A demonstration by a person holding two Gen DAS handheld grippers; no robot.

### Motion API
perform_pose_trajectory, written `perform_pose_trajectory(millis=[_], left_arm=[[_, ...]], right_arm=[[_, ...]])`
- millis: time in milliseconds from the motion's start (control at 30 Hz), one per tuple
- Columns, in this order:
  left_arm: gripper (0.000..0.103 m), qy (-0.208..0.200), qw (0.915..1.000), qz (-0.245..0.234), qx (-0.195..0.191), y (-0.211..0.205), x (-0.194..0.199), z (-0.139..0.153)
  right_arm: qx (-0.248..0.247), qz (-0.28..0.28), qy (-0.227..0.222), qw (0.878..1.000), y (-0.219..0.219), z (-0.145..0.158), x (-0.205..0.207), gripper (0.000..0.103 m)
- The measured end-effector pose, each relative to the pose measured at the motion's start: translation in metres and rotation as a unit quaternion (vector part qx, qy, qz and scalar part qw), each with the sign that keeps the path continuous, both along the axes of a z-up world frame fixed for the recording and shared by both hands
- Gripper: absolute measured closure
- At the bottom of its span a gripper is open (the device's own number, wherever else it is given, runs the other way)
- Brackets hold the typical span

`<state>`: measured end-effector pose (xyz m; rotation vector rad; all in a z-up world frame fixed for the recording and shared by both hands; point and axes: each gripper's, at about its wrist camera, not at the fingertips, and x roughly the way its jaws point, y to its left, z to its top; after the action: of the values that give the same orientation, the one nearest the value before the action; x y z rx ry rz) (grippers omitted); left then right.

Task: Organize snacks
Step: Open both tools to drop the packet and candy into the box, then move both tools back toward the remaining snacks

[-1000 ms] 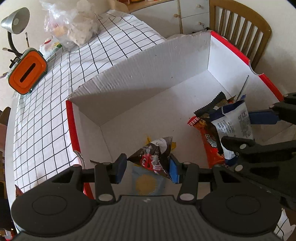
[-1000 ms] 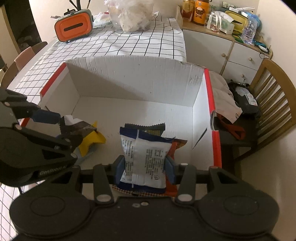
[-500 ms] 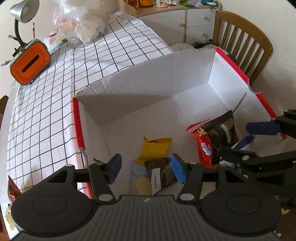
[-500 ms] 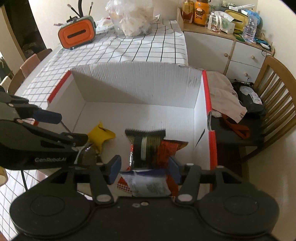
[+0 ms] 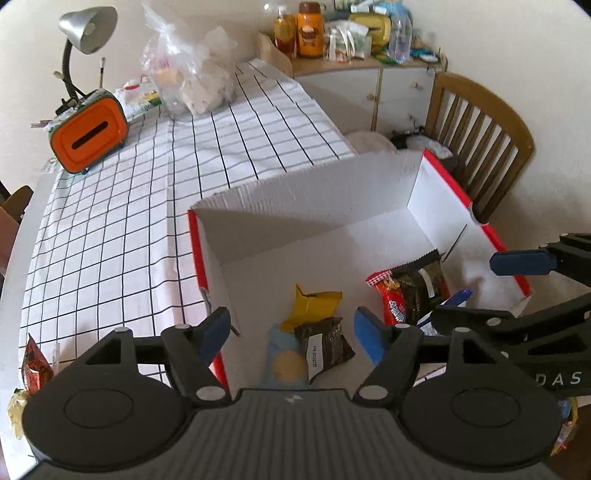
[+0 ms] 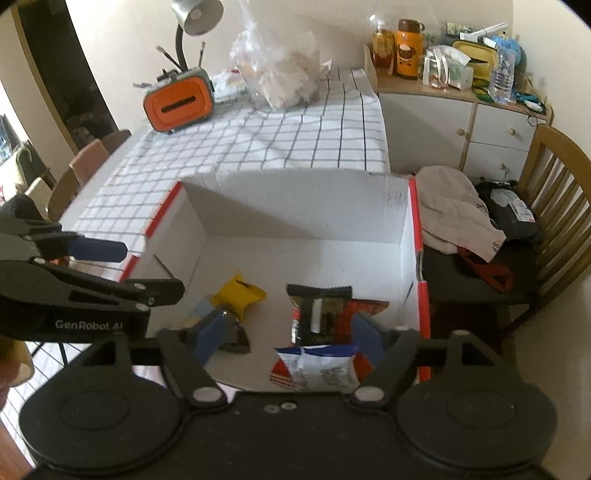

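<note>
Both grippers hang over the white cardboard box with red edges (image 5: 391,192), and the snacks are down on its floor. The left gripper (image 5: 291,330) has its blue pads wide apart and its jaws are opening, nothing pinched between them; below the gap lies a dark brown packet with a white label (image 5: 325,345), resting partly on a pale blue packet with a round yellow picture (image 5: 286,363) and touching a crumpled yellow wrapper (image 5: 314,306) just beyond it. Those 3 sit near the box's left wall.

Over to the right gripper (image 6: 290,334): pads spread, jaws opening too, gripping nothing. Below it a white and blue packet with small print (image 6: 319,369) lies flat at the near edge of the box floor. Just past it, a black packet with a serrated top edge (image 6: 317,306) lies over a red snack bag (image 6: 364,308), close to the right wall.

Outside the box, the black-and-white checked tablecloth (image 5: 110,229) carries an orange rounded box with a slot (image 5: 88,134), a grey desk lamp (image 5: 86,26) and a clear plastic bag of pale contents (image 5: 192,81) at the far end. A small red wrapper (image 5: 33,363) lies on the cloth near the left gripper. A wooden slatted chair (image 6: 554,192) stands to the right.
</note>
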<state>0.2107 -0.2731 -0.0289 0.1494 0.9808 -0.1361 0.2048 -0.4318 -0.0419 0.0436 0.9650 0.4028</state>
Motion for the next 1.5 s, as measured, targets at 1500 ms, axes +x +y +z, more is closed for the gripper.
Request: perform_pose_trajectory(millis=[1500], left_arm=[[0.018, -0.071, 0.9926, 0.097, -0.019, 0.269, -0.095, 0.011]], right_arm=[[0.015, 0.070, -0.012, 0.997, 0.222, 0.027, -0.047, 0.003]])
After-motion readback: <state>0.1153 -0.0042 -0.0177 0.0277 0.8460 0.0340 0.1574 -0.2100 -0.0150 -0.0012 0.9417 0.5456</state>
